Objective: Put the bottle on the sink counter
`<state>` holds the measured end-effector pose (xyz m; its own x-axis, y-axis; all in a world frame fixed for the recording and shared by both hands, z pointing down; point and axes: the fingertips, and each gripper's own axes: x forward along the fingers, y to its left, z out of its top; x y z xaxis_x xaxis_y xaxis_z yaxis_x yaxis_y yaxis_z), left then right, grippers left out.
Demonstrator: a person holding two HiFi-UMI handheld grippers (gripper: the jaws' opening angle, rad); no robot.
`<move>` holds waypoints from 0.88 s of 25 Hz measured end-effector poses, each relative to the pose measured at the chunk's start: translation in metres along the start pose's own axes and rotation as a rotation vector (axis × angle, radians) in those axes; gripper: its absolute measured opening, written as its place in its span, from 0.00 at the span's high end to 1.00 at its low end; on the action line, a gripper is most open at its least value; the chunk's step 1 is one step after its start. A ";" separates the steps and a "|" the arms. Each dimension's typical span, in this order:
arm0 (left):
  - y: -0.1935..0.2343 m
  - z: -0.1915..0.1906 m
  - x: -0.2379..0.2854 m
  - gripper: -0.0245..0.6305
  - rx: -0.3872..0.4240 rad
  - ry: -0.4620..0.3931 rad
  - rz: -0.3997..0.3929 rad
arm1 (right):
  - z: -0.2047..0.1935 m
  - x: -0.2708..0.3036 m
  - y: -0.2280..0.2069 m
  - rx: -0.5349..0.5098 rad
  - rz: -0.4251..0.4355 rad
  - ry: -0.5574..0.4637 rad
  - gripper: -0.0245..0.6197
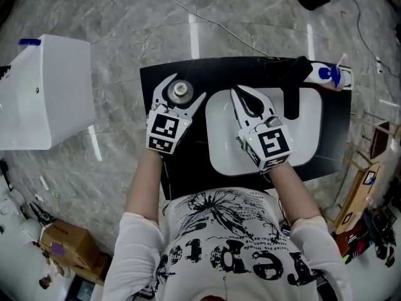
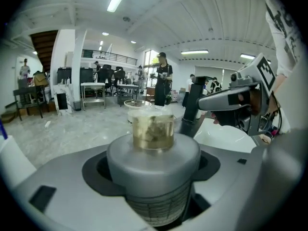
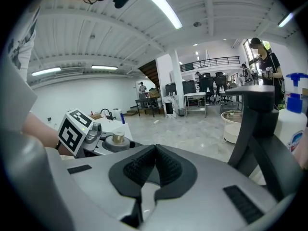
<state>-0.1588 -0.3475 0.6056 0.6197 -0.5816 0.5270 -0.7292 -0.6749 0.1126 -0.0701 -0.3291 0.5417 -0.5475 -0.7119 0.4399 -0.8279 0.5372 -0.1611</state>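
The bottle (image 1: 180,90), clear with a wide grey collar and a gold-tinted top, stands upright between the fingers of my left gripper (image 1: 182,86), which is shut on it. It sits over the black sink counter (image 1: 188,180), just left of the white basin (image 1: 216,162); I cannot tell whether its base touches the counter. In the left gripper view the bottle (image 2: 153,150) fills the space between the jaws. My right gripper (image 1: 236,93) hovers over the basin, shut and empty, its ribbed pads (image 3: 166,167) pressed together. From there the bottle (image 3: 118,138) shows at the left.
A black faucet (image 1: 291,86) stands at the basin's far side, with a white pump bottle (image 1: 329,74) with a blue head beside it at the counter's right corner. A white bin (image 1: 44,93) is on the floor at left, a cardboard box (image 1: 62,240) lower left.
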 end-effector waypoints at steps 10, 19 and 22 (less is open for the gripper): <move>-0.014 -0.019 -0.020 0.43 -0.019 0.050 0.023 | 0.006 -0.014 0.019 -0.029 0.015 -0.006 0.94; -0.040 0.033 -0.080 0.39 -0.030 -0.064 0.089 | 0.038 -0.068 0.049 -0.088 0.049 -0.068 0.94; -0.069 0.068 -0.124 0.39 0.010 -0.162 0.120 | 0.048 -0.102 0.066 -0.103 0.078 -0.101 0.94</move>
<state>-0.1655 -0.2602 0.4752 0.5679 -0.7229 0.3937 -0.7981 -0.6006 0.0484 -0.0747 -0.2424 0.4440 -0.6233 -0.7054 0.3373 -0.7684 0.6325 -0.0972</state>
